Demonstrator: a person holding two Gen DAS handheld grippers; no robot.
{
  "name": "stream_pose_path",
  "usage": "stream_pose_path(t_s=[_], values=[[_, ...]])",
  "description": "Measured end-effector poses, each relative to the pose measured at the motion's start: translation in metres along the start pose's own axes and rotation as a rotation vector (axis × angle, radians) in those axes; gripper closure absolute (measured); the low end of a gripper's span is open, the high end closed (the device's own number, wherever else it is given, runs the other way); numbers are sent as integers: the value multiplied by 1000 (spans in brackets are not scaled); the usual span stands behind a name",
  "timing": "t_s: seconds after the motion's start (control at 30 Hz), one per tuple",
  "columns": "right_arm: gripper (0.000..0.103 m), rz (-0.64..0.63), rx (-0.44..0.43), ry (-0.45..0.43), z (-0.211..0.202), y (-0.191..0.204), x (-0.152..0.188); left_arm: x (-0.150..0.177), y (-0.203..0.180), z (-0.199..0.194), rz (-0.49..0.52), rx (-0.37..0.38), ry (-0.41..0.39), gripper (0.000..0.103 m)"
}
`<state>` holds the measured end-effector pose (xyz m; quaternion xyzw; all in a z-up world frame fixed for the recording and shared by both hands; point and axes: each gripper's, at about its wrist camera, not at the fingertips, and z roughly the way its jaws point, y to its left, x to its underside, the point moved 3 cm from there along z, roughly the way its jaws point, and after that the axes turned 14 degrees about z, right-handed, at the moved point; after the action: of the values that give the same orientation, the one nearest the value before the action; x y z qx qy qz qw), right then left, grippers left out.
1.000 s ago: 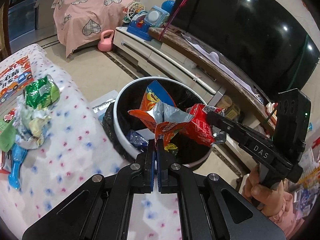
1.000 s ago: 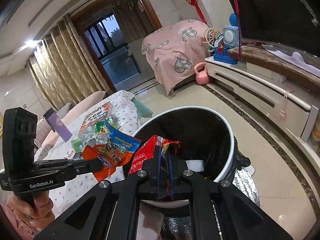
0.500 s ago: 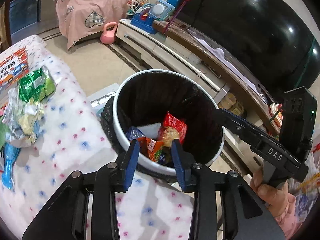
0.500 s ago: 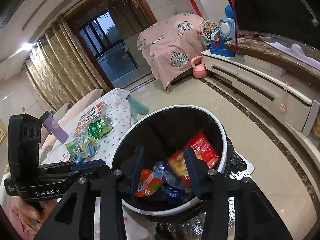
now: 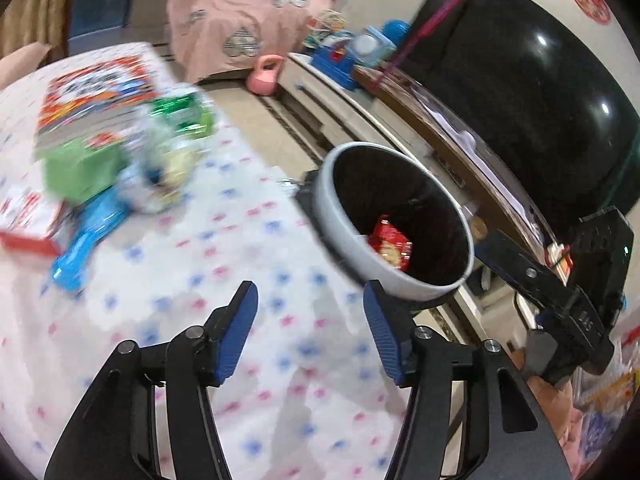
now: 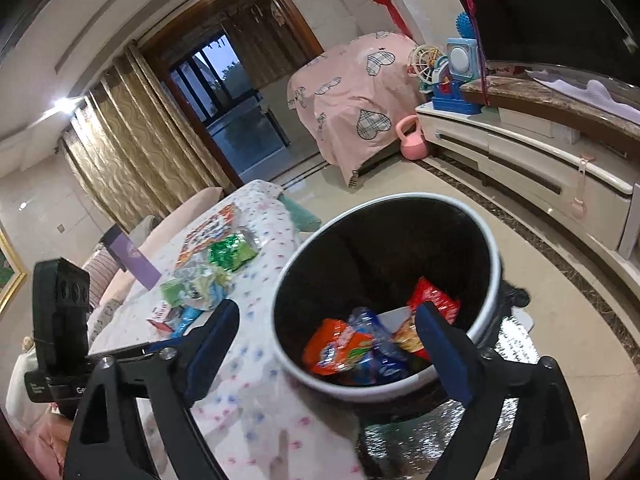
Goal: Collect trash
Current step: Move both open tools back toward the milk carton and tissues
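A round white-rimmed bin (image 5: 340, 216) with a black inside stands beside the table; it also shows in the right wrist view (image 6: 490, 248). Red (image 6: 436, 300) and orange (image 6: 332, 348) snack wrappers lie in it. More trash (image 5: 160, 160), a pile of green and silver wrappers, lies on the flowered tablecloth (image 5: 224, 280), also seen in the right wrist view (image 6: 212, 276). My left gripper (image 5: 310, 320) is open and empty over the cloth. My right gripper (image 6: 328, 344) is open and empty above the bin's near rim.
A blue toy (image 5: 84, 240) and a colourful box (image 5: 92, 92) lie on the table. A low TV cabinet (image 6: 520, 152), a large screen (image 5: 520, 92), a pink kettlebell (image 6: 412, 144) and a pink-covered piece of furniture (image 6: 352, 96) stand beyond the bin.
Both grippers opened and dropped their wrappers into the bin. The left gripper has since swung left, away from the bin and over the table, opening wider.
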<state>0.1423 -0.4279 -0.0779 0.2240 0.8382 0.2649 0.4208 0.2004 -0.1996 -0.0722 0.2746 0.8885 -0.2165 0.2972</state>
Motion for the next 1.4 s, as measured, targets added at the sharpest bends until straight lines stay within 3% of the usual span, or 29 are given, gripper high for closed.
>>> stream_pose_path(t_s=[0.73, 0.83, 1.13, 1.4], values=[[2, -101, -99, 114, 35, 87, 63, 69, 104, -67, -234, -163, -58, 33], [2, -119, -106, 138, 44, 96, 69, 72, 114, -69, -250, -184, -61, 27], [2, -153, -121, 174, 67, 115, 72, 70, 146, -65, -279, -249, -44, 23], [2, -155, -127, 187, 97, 129, 62, 46, 164, -51, -190, -321, -37, 17]])
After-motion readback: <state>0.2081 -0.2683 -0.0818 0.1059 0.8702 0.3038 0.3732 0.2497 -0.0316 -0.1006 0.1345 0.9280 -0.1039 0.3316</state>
